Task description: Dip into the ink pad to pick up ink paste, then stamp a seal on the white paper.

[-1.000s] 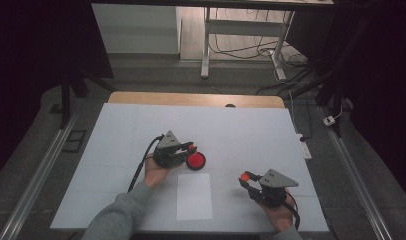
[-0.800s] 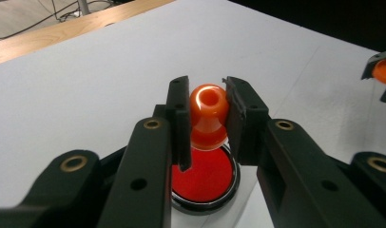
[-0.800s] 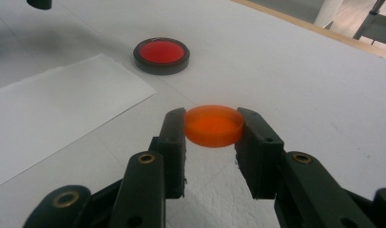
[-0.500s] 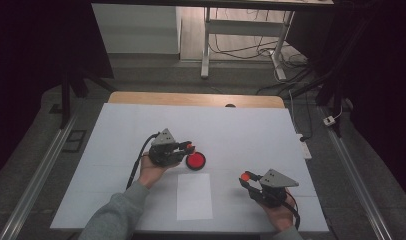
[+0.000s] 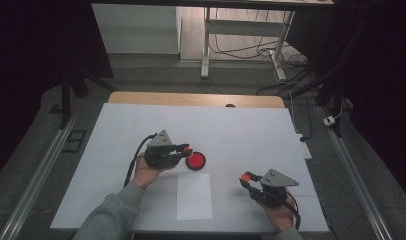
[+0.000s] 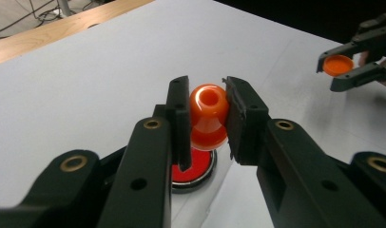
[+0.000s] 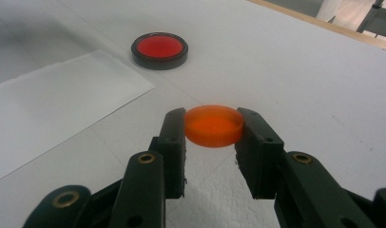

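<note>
With the left tool [image 6: 207,118] clamped on the orange bottle [image 6: 208,116] and the right tool [image 7: 213,127] pinching its cap [image 7: 213,125], we bring them together squarely.

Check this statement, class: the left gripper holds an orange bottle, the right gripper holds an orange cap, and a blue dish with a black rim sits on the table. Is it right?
Not quite: the dish is red, not blue, as the right gripper view shows. The rest stands: the left gripper holds the orange bottle, and the right gripper holds the orange cap.
</note>
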`<action>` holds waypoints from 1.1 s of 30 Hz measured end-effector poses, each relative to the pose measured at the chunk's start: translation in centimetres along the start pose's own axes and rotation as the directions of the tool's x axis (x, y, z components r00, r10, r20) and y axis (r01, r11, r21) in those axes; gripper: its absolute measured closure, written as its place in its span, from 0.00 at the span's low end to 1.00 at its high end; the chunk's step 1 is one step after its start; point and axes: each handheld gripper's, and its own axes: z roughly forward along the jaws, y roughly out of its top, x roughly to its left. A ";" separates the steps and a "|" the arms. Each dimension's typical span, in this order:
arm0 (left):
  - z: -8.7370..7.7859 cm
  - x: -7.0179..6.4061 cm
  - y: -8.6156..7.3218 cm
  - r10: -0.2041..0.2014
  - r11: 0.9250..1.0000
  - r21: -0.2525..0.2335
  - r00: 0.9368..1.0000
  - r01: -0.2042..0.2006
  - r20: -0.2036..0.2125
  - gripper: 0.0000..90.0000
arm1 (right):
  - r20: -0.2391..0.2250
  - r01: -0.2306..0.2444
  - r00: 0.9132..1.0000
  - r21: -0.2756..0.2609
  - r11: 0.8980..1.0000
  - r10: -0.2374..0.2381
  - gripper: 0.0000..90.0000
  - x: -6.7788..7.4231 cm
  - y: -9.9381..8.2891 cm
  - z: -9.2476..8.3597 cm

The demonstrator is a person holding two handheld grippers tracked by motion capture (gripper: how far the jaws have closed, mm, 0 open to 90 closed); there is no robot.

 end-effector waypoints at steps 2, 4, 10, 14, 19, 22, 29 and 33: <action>-0.3 -0.2 0.0 0.005 1.000 0.002 1.000 -0.005 0.006 0.81 | 0.001 0.002 1.000 0.002 1.000 -0.002 0.71 0.0 0.0 0.0; -0.4 -0.5 0.0 0.006 1.000 -0.002 1.000 -0.006 0.013 0.81 | 0.001 0.004 1.000 0.003 1.000 -0.004 0.71 0.1 0.0 -0.1; -0.7 -1.1 0.0 0.009 1.000 0.001 0.999 -0.009 0.035 0.81 | 0.001 0.010 1.000 0.003 1.000 -0.010 0.71 0.3 -0.1 -0.1; -1.0 -1.2 0.0 0.001 1.000 -0.004 0.999 0.000 0.044 0.81 | 0.001 0.011 1.000 0.006 1.000 -0.011 0.71 0.4 -0.1 0.0; -1.4 -0.9 -0.2 -0.024 1.000 -0.016 0.998 0.025 0.058 0.81 | 0.001 0.014 1.000 0.008 1.000 -0.014 0.71 0.5 0.0 -0.1; -1.5 -1.0 -0.3 -0.032 0.999 -0.017 0.997 0.033 0.063 0.81 | -0.004 0.015 1.000 -0.002 1.000 -0.015 0.71 0.4 -0.1 -0.1; -1.5 -1.4 -0.5 -0.036 0.999 -0.011 0.996 0.037 0.078 0.81 | -0.004 0.016 1.000 -0.004 1.000 -0.016 0.71 0.4 0.0 -0.1; -1.6 -1.5 -0.6 -0.036 0.999 -0.008 0.996 0.037 0.081 0.81 | -0.003 0.016 1.000 -0.003 1.000 -0.016 0.71 0.4 -0.1 -0.1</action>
